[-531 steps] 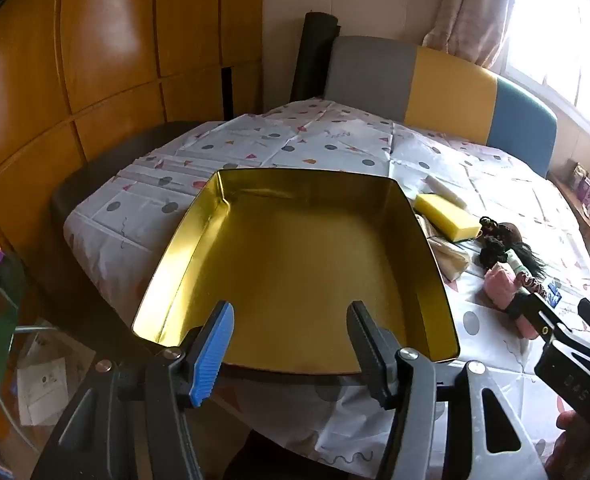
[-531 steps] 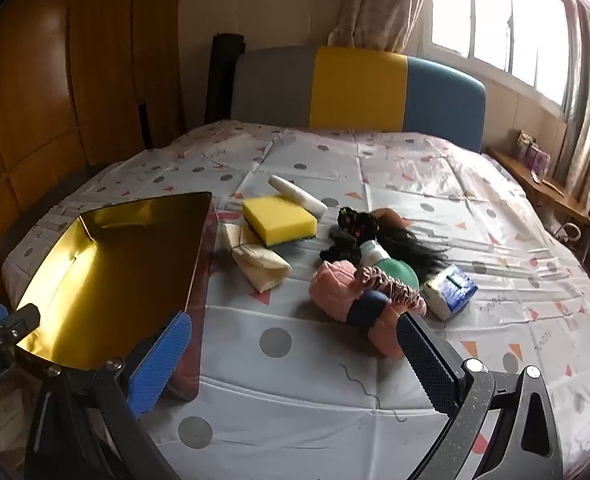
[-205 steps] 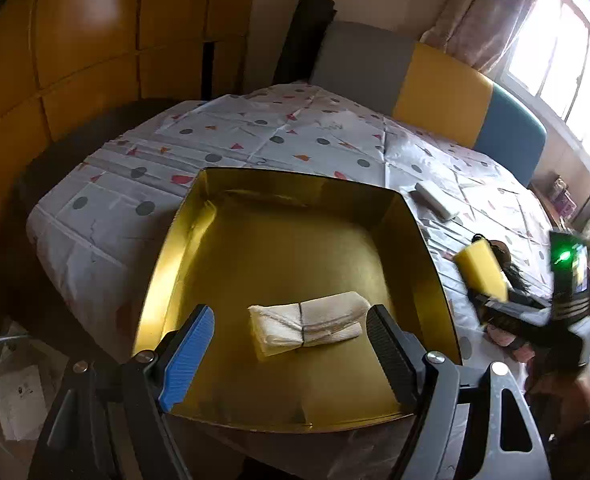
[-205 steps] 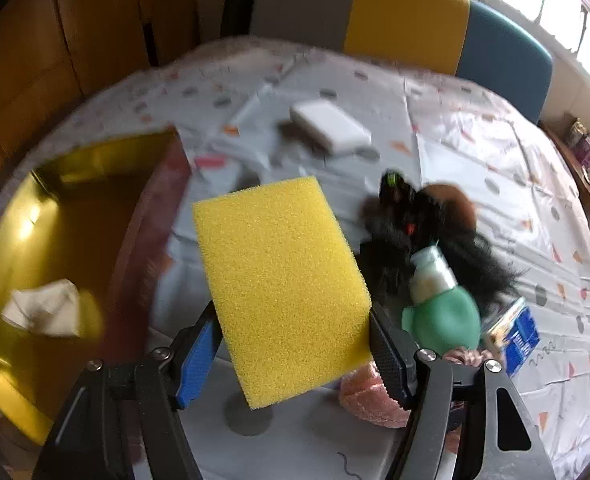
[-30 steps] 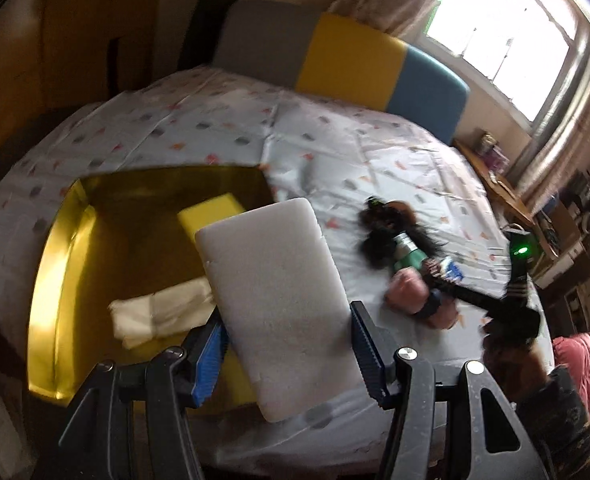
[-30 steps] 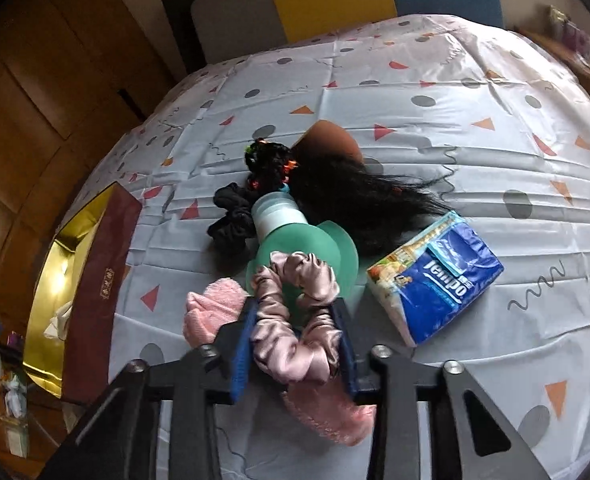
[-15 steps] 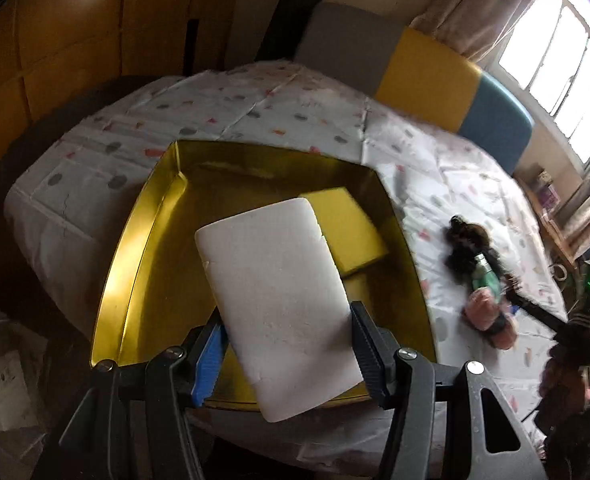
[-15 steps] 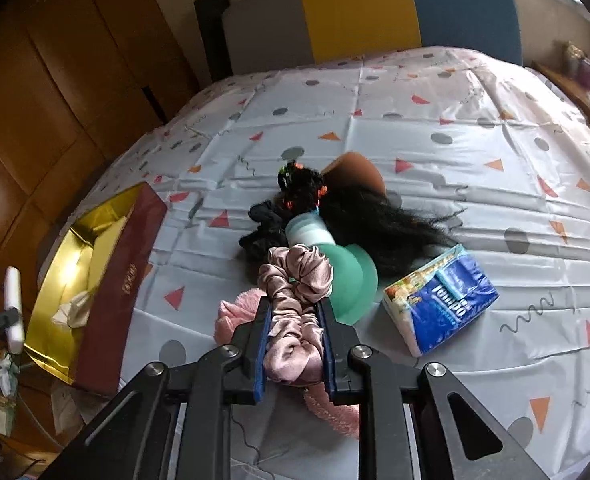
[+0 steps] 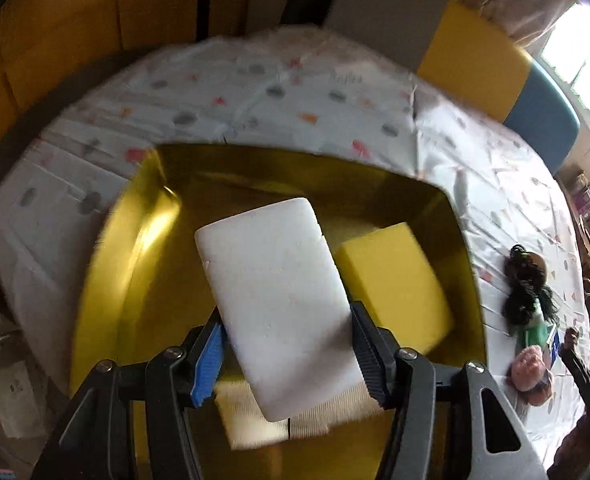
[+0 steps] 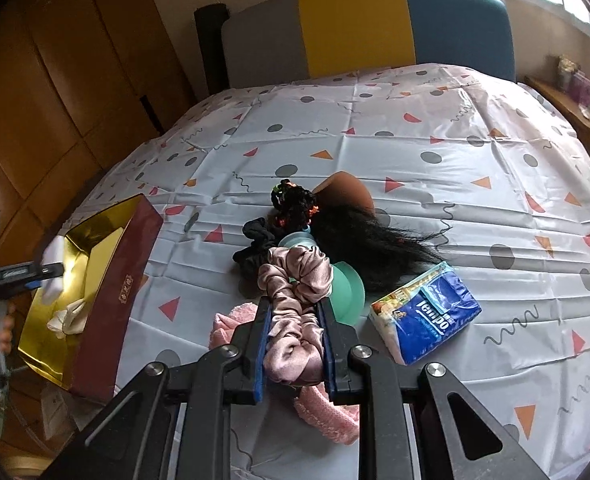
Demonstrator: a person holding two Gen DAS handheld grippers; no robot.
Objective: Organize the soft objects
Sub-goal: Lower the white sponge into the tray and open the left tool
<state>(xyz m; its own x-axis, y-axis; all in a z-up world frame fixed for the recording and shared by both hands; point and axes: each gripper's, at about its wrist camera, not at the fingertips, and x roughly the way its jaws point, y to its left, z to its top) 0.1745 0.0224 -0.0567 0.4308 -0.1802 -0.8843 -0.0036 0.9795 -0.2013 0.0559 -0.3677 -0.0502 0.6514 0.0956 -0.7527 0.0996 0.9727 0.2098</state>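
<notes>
While the left gripper [image 9: 287, 354] is clamped on a white sponge block [image 9: 279, 308], its blue and black pads pressing the block's two long sides, the block stands tilted over the open gold box [image 9: 107, 280] that fills the centre of the left wrist view. Inside that box a yellow sponge [image 9: 391, 284] lies to the right of the white block, and a folded cream cloth [image 9: 255, 420] lies at the lower centre, partly hidden behind the block. The right gripper [image 10: 293, 354] is closed tightly on a pink satin scrunchie [image 10: 295, 300], which bunches up above and between the pads at lower centre of the right wrist view. Just beneath it lie a pink fluffy item [image 10: 231, 324] and a green rounded object [image 10: 347, 288]; whether the scrunchie touches either cannot be told. Behind these, towards the centre of the frame, sit a black scrunchie [image 10: 255, 240] and a doll head with black hair [image 10: 359, 224]. A blue tissue pack [image 10: 427, 316] lies to the right, apart from the pile. All rest on a bed covered by a white patterned sheet [image 10: 415, 152]. The box appears again at the left edge of this view, maroon outside.
</notes>
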